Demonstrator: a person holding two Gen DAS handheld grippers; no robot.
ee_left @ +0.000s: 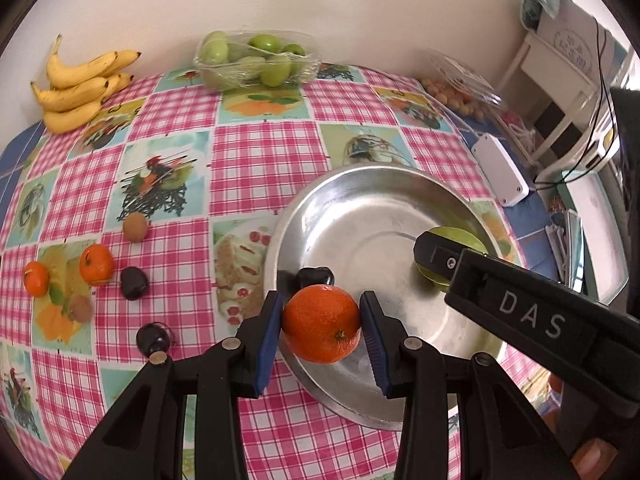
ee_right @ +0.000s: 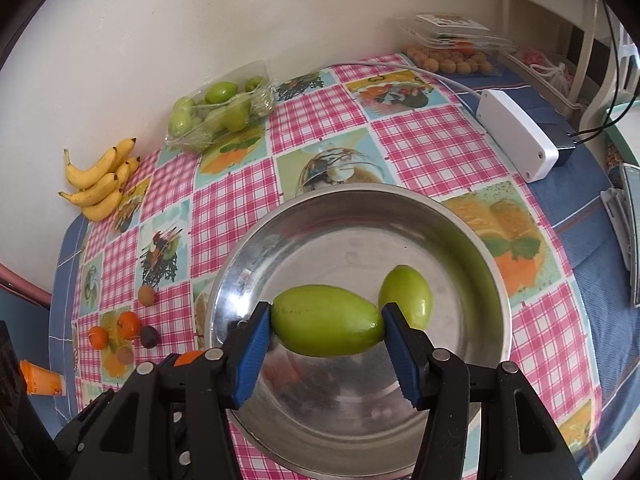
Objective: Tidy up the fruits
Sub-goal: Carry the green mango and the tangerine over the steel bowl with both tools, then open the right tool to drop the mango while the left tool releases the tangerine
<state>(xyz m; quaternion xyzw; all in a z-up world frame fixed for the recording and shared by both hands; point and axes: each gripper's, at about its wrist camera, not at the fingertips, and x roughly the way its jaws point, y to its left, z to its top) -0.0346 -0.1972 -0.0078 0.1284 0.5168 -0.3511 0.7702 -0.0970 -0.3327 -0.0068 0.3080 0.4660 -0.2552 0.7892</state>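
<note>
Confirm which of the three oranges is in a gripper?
The largest-looking orange, clamped between the left gripper pads above the metal bowl rim. The other two oranges lie loose on the tablecloth, far left.

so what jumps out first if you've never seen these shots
The two loaded grippers: the left gripper pinches a bright orange mandarin over the near rim of the steel bowl, and the right gripper holds a green fruit above the bowl's middle. A second green fruit already lies inside.

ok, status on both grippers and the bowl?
Left gripper shut on orange. Right gripper shut on green fruit, over bowl. Nothing blocking.
</note>
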